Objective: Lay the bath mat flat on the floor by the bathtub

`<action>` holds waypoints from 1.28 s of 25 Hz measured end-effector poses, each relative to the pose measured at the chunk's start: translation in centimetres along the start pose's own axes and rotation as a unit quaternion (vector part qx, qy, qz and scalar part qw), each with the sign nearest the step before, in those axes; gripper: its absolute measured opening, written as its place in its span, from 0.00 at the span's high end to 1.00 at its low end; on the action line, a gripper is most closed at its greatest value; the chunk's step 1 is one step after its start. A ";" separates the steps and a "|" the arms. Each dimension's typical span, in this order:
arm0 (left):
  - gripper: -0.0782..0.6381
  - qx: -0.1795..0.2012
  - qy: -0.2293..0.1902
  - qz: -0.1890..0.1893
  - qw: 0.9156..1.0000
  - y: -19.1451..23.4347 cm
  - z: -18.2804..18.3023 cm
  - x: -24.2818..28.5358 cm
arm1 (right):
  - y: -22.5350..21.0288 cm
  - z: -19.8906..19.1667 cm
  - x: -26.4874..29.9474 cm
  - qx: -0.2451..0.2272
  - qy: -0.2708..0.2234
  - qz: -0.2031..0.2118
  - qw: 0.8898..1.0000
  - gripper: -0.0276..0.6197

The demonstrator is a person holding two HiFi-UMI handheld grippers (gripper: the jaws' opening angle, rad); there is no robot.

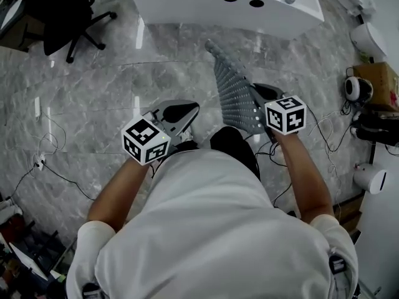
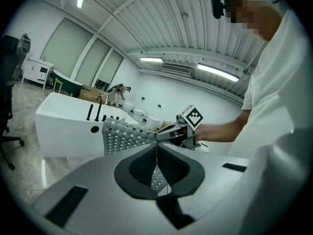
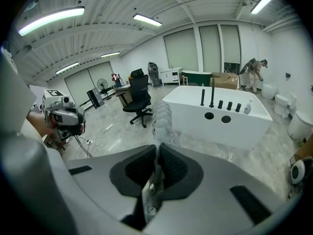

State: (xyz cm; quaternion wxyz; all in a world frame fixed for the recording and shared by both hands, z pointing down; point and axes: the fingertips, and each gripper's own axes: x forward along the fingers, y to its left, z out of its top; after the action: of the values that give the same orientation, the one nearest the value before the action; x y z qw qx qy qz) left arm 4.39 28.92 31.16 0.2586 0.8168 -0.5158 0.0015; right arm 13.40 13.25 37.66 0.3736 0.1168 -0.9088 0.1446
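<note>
Bath mat [image 1: 234, 91] in air above floor [image 1: 124, 73], near edge clamped in closed right gripper [image 1: 262, 98]; long axis runs toward bathtub [image 1: 187, 2]. Left gripper [image 1: 182, 113] shut, empty, just left of mat, likely next to take free edge.

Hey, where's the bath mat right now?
In the head view, the bath mat is just right of centre, clamped in the right claw. Its far end reaches toward the white bathtub at the top.

Bright, even light falls from ceiling strip lights [image 3: 51, 19]; streaks of glare mark the marble floor [image 1: 139, 33]. Both gripper views bend strongly, with dark rounded corners.
</note>
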 end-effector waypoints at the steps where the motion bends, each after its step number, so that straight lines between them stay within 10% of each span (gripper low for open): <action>1: 0.87 -0.003 -0.003 0.003 1.000 0.6 0.4 0.0 | -0.1 1.1 0.8 0.001 -0.004 0.003 1.000 0.90; 20: 0.87 -0.034 -0.022 0.117 0.992 11.4 6.9 6.0 | -5.9 11.7 16.6 -0.043 0.014 0.092 0.995 0.90; 32: 0.87 -0.032 0.001 0.065 0.997 22.5 10.5 6.4 | -4.3 18.2 30.5 -0.038 0.045 0.083 0.995 0.90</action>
State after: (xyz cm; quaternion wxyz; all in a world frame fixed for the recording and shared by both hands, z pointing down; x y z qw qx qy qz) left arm -14.31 11.56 33.27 0.2846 0.7729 -0.5672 0.0022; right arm -18.15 -0.34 47.78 0.4048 0.0196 -0.9026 0.1452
